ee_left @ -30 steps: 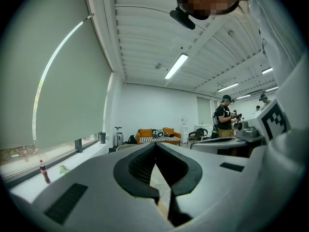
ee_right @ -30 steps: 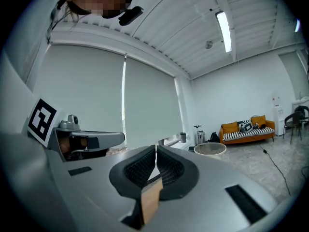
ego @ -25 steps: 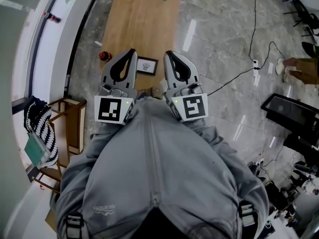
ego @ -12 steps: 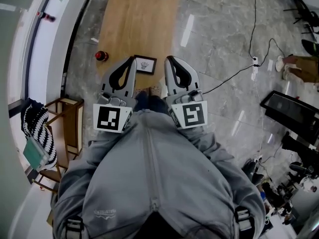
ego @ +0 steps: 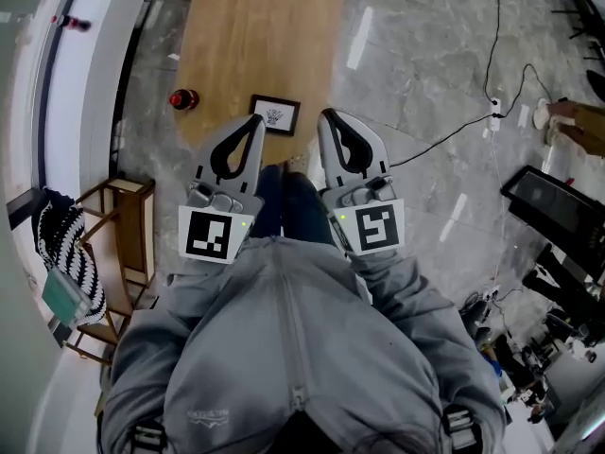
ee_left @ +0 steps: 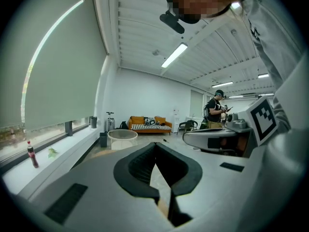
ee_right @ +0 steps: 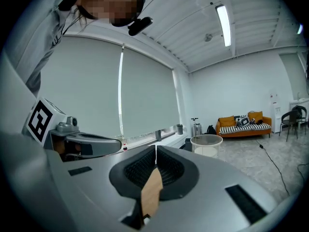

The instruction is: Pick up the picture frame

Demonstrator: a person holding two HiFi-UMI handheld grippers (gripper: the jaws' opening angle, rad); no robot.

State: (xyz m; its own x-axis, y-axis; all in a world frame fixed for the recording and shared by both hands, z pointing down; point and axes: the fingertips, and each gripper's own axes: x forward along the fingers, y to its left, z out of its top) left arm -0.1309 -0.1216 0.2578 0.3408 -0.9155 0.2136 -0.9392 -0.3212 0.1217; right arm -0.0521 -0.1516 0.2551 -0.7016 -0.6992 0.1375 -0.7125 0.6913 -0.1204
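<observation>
On the long pale wooden table (ego: 250, 36), the small black-rimmed picture frame (ego: 274, 114) lies just ahead of both closed, empty jaws, nearer the left gripper (ego: 251, 126) than the right gripper (ego: 328, 121).

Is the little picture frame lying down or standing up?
Lying down: from above, the picture frame shows its whole front, flat on the wooden surface.

Head view looks steeply down over the torso onto left gripper (ego: 253, 121) and right gripper (ego: 327, 116) mid-frame; the 2 gripper views sit close behind their own jaws, near level, sharing the far orange sofa (ee_left: 145, 123) and round table (ee_left: 122, 138).
</observation>
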